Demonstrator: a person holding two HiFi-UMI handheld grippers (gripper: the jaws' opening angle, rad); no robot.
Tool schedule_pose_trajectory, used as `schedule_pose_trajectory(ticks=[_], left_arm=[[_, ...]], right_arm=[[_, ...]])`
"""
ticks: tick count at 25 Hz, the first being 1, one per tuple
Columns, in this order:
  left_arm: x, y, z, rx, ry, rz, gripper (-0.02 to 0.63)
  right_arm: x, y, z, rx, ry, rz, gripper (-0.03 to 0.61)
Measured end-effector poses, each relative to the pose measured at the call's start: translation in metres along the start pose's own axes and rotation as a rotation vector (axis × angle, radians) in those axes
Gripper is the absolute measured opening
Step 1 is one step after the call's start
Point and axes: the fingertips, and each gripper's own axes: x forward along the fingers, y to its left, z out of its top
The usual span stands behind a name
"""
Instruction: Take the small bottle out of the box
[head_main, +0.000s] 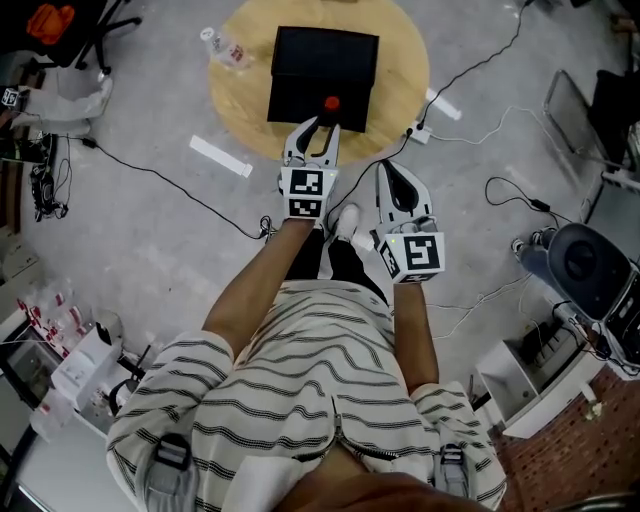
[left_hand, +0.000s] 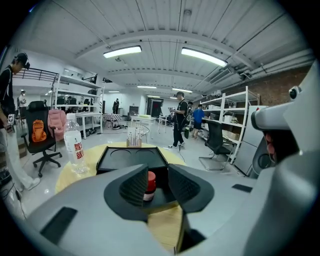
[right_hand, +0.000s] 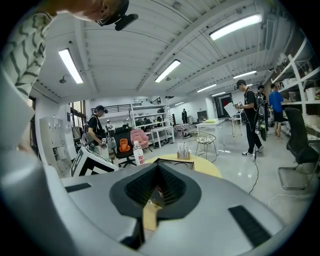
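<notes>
On the round wooden surface (head_main: 400, 60), a flat black box (head_main: 320, 60) sits toward the near rim, with bare wood to either side. A clear plastic water bottle (head_main: 225, 48) stands well apart at the left rim. At the box's near edge stands the small red-capped bottle (head_main: 331, 103).

Over that near rim, the left hand-held gripper (head_main: 318, 128) points at it with its jaws spread. The bottle shows in the gap and no pad presses on it. One pad (left_hand: 134, 189) covers the bottle's left side, and its base is hidden.

Back off the surface, over the floor, the right hand-held gripper (head_main: 386, 168) has its jaws closed together on nothing. The box's dark interior is hard to make out.
</notes>
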Motion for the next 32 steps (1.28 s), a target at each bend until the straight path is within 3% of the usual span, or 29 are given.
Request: schedule_pose_trajectory(ticks=[15, 32], left_arm=[[0.042, 0.01, -0.022, 0.027, 0.055, 0.005, 0.166], [0.073, 0.02, -0.048, 0.041, 0.118, 0.027, 0.164]], right_arm=[[0.009, -0.004, -0.014, 0.018, 0.037, -0.008, 0.011], [0.011, -0.012, -0.024, 0.027, 0.066, -0.019, 0.011]])
